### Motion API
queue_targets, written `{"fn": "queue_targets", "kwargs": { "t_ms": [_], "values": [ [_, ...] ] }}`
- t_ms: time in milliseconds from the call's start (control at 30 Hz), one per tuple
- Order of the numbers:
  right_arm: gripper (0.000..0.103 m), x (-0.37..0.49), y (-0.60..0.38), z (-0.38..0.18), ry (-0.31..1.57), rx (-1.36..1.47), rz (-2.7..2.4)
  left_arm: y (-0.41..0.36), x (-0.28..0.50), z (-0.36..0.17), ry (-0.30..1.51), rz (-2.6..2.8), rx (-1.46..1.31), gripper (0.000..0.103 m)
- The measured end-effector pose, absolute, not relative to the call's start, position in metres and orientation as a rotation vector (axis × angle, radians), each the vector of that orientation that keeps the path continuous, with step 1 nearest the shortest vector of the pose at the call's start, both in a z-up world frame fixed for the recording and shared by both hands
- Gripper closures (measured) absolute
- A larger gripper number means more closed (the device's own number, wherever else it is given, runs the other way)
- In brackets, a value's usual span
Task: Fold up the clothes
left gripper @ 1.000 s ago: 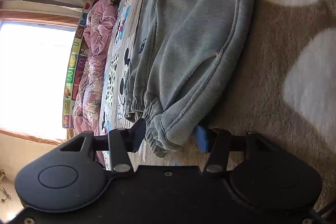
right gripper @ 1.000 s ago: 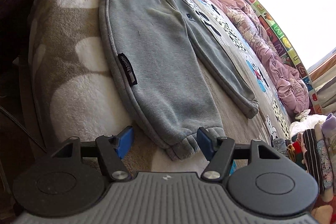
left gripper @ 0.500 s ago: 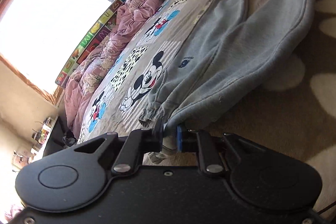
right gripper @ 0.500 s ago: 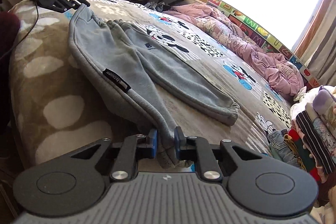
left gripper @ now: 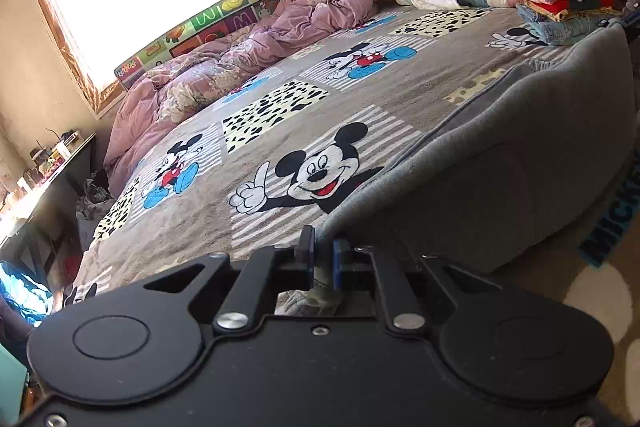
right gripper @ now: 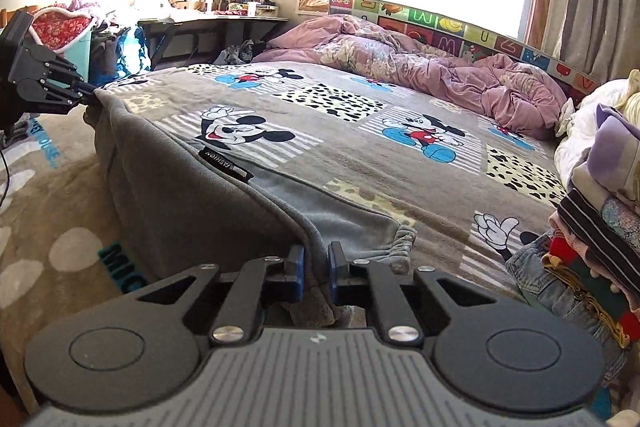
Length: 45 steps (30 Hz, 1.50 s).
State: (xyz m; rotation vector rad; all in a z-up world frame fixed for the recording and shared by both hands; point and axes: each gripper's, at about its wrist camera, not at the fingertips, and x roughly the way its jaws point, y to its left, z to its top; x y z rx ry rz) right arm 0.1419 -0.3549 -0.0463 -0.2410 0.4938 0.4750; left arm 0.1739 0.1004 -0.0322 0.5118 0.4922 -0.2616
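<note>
Evidently both ends of the grey sweatpants [right gripper: 168, 195] are being lifted off the bed [right gripper: 360, 131]: the left gripper [left gripper: 321, 255] is pinching the waistband end, and the right gripper [right gripper: 314, 269] is clamping a leg cuff. Between them the near leg is hanging raised and taut, likely so it can be carried over the other leg [right gripper: 344, 223], which is lying flat.

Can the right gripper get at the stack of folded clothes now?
Probably not: the right gripper is shut on the grey fleece sweatpants. The stack of folded clothes sits close beside it, nothing between.
</note>
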Motion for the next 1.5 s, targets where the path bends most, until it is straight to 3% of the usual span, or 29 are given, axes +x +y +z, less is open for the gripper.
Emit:
{"fn": "queue_targets", "kwargs": {
  "t_ms": [733, 1500],
  "values": [
    [0.091, 0.294, -0.345, -0.060, 0.651, -0.264, 0.486, 0.110, 0.278, -0.050, 0.732, -0.252, 0.302, 0.096],
    [0.088, 0.373, -0.347, -0.113, 0.864, -0.185, 0.447, 0.111, 0.330, -0.082, 0.899, -0.240, 0.246, 0.096]
  ]
}}
